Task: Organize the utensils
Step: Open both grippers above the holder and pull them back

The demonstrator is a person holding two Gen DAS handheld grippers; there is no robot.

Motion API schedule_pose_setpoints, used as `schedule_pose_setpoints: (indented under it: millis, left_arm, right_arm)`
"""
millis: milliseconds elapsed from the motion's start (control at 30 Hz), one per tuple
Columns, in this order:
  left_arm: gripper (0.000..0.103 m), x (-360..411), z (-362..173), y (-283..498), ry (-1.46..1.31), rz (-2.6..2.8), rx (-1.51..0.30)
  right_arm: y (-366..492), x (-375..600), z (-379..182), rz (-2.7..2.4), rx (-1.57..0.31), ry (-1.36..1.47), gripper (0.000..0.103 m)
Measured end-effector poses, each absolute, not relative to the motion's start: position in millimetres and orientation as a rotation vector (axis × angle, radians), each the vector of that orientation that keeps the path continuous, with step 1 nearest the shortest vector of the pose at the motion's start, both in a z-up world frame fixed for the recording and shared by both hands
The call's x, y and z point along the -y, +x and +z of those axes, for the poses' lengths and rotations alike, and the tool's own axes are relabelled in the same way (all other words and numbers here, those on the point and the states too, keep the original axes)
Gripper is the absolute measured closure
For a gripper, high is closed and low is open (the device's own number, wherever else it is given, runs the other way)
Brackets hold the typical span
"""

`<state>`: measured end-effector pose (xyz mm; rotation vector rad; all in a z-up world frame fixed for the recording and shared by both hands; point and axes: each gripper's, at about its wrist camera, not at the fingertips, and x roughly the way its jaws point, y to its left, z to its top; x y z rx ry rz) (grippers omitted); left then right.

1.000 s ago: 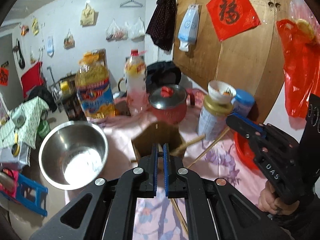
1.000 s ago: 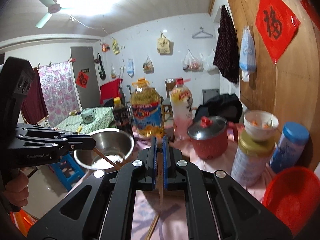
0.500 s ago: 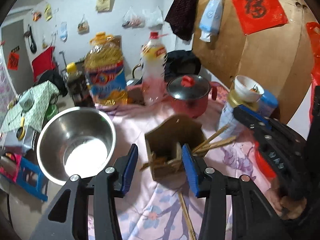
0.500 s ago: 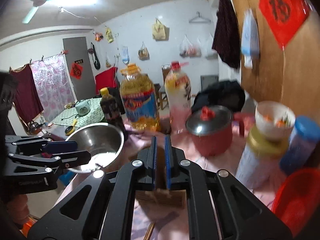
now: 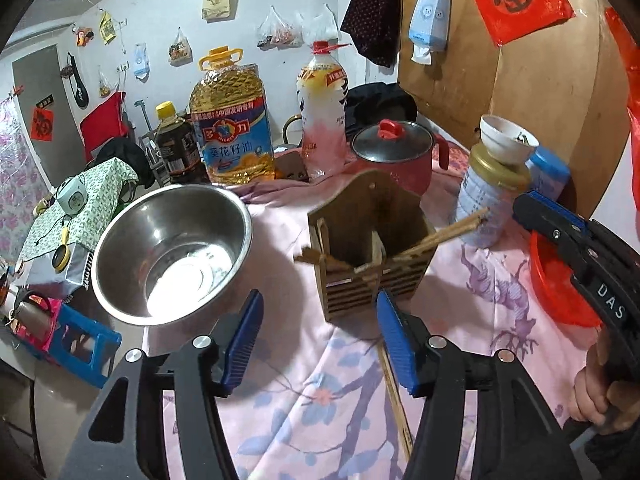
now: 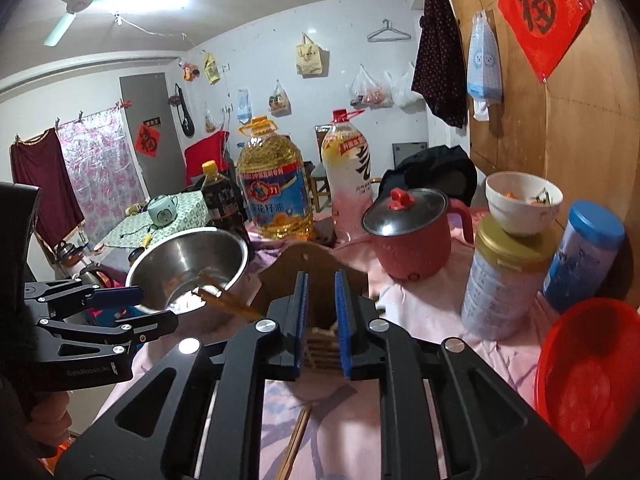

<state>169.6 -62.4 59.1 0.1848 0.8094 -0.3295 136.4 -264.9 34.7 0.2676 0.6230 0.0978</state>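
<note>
A wooden utensil holder (image 5: 372, 240) stands on the pink floral tablecloth, with chopsticks (image 5: 444, 236) leaning out of its right compartment and others (image 5: 320, 260) out of its left. One chopstick (image 5: 396, 392) lies on the cloth in front of it. My left gripper (image 5: 320, 344) is open and empty, just in front of the holder. My right gripper (image 6: 322, 320) is open and empty, right above the holder (image 6: 316, 268). The loose chopstick shows below it in the right wrist view (image 6: 296, 440).
A steel bowl (image 5: 172, 248) sits left of the holder. Behind stand an oil jug (image 5: 230, 120), a drink bottle (image 5: 322, 108), a dark sauce bottle (image 5: 176, 148) and a red pot (image 5: 396, 156). A tin with a white bowl (image 5: 492, 192) and a red basket (image 6: 588, 376) are at the right.
My left gripper opened, let go of its chopstick into the holder and drew back. My right gripper opened a little; the chopstick it held is gone from its jaws.
</note>
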Motion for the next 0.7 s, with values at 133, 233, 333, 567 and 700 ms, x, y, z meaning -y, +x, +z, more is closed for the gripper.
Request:
schedule_pose_setpoints:
  millis: [133,233,333,567,700]
  left_arm:
    - [0.04,57.2,52.6,158.5,0.193,-0.297,-0.812]
    - [0.035,52.8,51.2,148.9,0.203,-0.275,-0.798]
    - [0.031,49.8,53.4,139.6,0.217,-0.25,-0.774]
    - [0.029,40.2,60.8,124.0,0.218,-0.223,-0.743]
    - [0.028,36.9,63.2,117.2,0.22,-0.212,-0.735]
  right_arm:
    - [125.3,259.4,30.1,0.1,-0.642,0.268,0.084]
    - [117.9,255.4,27.4,0.102,-0.654,0.263,0.081]
    - [109.5,250.6,22.8,0.108,-0.671,0.255,0.08]
    - [95.1,240.2,13.3,0.126,-0.704,0.239,0.079]
    - [85.7,233.7,7.8,0.136,-0.72,0.233,0.078]
